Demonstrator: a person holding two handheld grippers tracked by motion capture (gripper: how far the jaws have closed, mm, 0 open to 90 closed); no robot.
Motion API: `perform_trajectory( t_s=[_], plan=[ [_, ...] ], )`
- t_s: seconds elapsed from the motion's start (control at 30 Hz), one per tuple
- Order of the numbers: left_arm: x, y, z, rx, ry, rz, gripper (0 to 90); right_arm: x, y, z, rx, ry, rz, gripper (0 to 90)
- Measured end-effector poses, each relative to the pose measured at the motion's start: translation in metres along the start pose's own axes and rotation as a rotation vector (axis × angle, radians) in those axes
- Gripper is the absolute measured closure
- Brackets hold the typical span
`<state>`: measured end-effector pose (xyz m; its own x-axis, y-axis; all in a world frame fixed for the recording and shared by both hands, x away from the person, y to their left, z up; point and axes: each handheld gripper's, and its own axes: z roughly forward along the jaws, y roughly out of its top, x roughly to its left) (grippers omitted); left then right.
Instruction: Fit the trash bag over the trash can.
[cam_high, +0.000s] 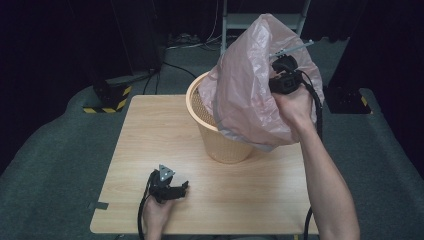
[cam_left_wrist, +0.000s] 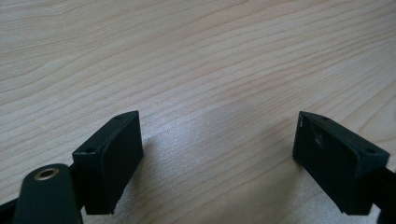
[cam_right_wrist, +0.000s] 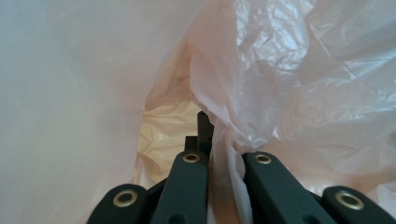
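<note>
1. The left gripper (cam_high: 172, 190) rests on the near left part of the light wooden surface (cam_high: 150, 130), held by a hand (cam_high: 156, 212) that comes in from the near edge. In the left gripper view its black fingers (cam_left_wrist: 109, 158) stand wide apart and released, with only bare wood grain between them.
2. A dark cable (cam_high: 143, 210) trails from this gripper back over the near edge of the surface.
3. Right of centre and toward the far side stands the pale orange perforated plastic waste basket (cam_high: 225, 145), upright on the surface and well apart from the left gripper.
4. A thin translucent pink plastic bag (cam_high: 250, 85) sits partly inside the basket; most of it billows up and out over the basket's right rim and hides that side. What lies inside the bag or the basket cannot be told.
5. The right gripper (cam_high: 280, 67) is raised at the right side of the bag, held by the right hand (cam_high: 295, 107). In the right gripper view its fingers (cam_right_wrist: 203, 128) are clenched on a fold of the pink film.
6. Around the surface lies grey carpeted floor (cam_high: 55, 165); a black stand foot with yellow-black hazard stripes (cam_high: 107, 97) stands at the far left.
</note>
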<state>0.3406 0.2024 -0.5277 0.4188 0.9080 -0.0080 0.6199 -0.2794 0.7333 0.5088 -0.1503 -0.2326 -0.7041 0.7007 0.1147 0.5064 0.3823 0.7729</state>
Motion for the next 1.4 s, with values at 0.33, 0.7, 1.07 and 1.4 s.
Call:
perform_trajectory(
  t_s=[0.33,0.7,1.07,1.4],
  plan=[
    [0.000,0.000,0.000,-0.001,0.001,0.000,15.9,0.010,0.013,0.020,0.030,0.016,-0.014,89.2],
    [0.000,0.000,0.000,-0.001,0.001,0.001,15.9,0.019,0.022,0.040,0.048,0.042,-0.015,89.3],
    [0.000,0.000,0.000,-0.001,-0.002,-0.002,16.0,0.019,0.022,0.054,0.058,0.063,0.007,89.3],
    [0.000,0.000,0.000,-0.001,-0.002,-0.002,16.0,0.016,0.021,0.067,0.075,0.069,0.009,89.3]
  ],
)
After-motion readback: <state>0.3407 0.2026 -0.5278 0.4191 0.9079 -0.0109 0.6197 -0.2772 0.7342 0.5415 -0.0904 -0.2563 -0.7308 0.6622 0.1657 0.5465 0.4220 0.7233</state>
